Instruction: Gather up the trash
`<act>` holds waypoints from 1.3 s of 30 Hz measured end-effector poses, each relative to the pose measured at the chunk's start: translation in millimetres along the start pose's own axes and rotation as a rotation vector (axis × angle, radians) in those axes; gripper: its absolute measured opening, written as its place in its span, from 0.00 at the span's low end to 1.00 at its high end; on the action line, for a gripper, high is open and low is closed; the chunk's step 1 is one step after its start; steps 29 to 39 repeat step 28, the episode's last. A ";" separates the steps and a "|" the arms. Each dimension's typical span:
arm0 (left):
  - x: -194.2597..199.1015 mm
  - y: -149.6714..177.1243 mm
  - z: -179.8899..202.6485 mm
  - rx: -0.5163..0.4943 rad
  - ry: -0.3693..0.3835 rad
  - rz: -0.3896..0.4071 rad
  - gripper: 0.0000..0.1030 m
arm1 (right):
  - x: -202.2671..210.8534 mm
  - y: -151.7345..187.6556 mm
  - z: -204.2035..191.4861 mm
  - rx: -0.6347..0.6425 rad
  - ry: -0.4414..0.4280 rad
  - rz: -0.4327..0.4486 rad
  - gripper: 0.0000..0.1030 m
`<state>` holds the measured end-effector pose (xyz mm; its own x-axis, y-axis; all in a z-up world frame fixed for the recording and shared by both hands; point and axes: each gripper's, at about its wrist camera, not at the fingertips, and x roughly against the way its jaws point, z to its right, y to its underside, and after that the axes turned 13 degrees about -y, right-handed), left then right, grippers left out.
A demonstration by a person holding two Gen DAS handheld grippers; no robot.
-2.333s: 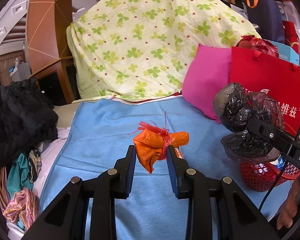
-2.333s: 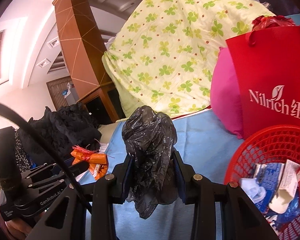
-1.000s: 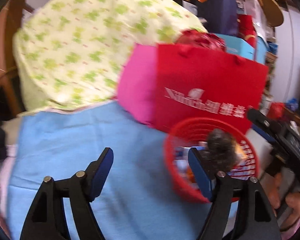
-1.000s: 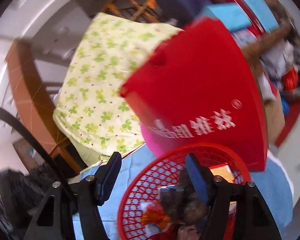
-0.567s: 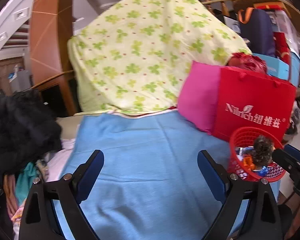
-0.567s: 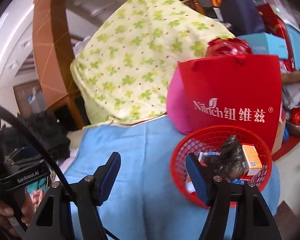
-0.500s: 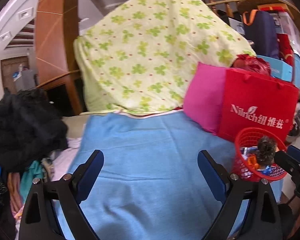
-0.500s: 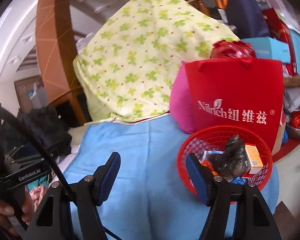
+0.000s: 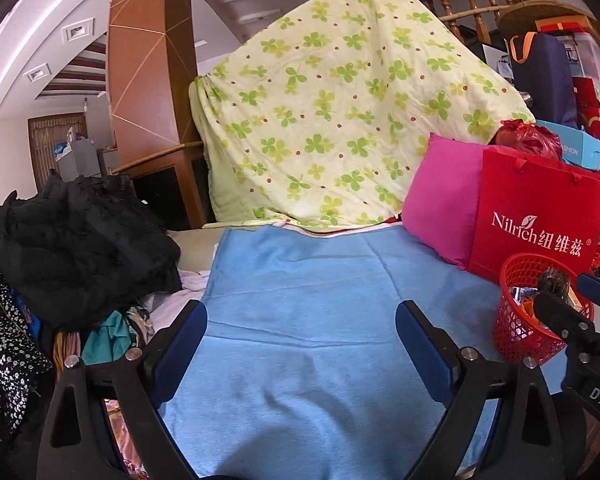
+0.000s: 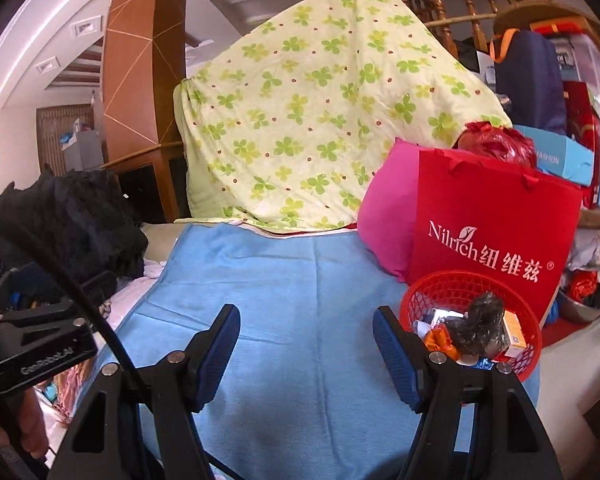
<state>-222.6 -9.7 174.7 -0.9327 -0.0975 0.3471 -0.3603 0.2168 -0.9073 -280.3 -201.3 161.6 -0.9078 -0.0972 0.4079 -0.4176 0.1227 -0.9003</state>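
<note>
A red mesh basket (image 10: 420, 300) stands at the right edge of the blue cloth (image 10: 280, 280). In it lie a crumpled black plastic bag (image 10: 480, 320), an orange wrapper (image 10: 436, 338) and small boxes. My right gripper (image 10: 306, 316) hangs open over the cloth, just left of the basket, with nothing between its pads. My left gripper (image 9: 300, 316) is open wide over the middle of the blue cloth (image 9: 300, 280), also bare. In the left wrist view the basket (image 9: 516, 264) with the black bag (image 9: 554, 280) sits at the far right, partly behind the right gripper (image 9: 576, 300).
Behind the basket stand a red paper bag (image 10: 492, 220) and a pink cushion (image 10: 384, 220). A clover-print quilt (image 9: 340, 120) rises at the back. A heap of black clothes (image 9: 80, 240) borders the cloth on the left. A hand (image 10: 28, 432) holds the left tool.
The orange wrapper and the black bag, gripped earlier, now lie in the basket. Both grippers have drawn back from it over the blue cloth, and the left jaws stand wider.
</note>
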 end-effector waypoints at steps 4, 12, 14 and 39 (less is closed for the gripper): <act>4.1 2.0 -6.7 0.006 -0.006 0.009 0.92 | -1.0 -1.8 -9.2 0.020 0.012 0.001 0.70; 5.6 2.1 -14.3 0.024 -0.009 0.012 0.93 | -1.8 -5.3 -20.7 0.041 0.020 0.003 0.70; 5.8 1.7 -15.3 0.025 -0.010 0.014 0.92 | -2.4 -6.9 -22.0 0.045 0.018 0.005 0.70; -23.8 3.3 -10.4 0.053 0.023 -0.027 0.93 | -25.8 -4.6 -12.0 0.017 0.026 -0.029 0.70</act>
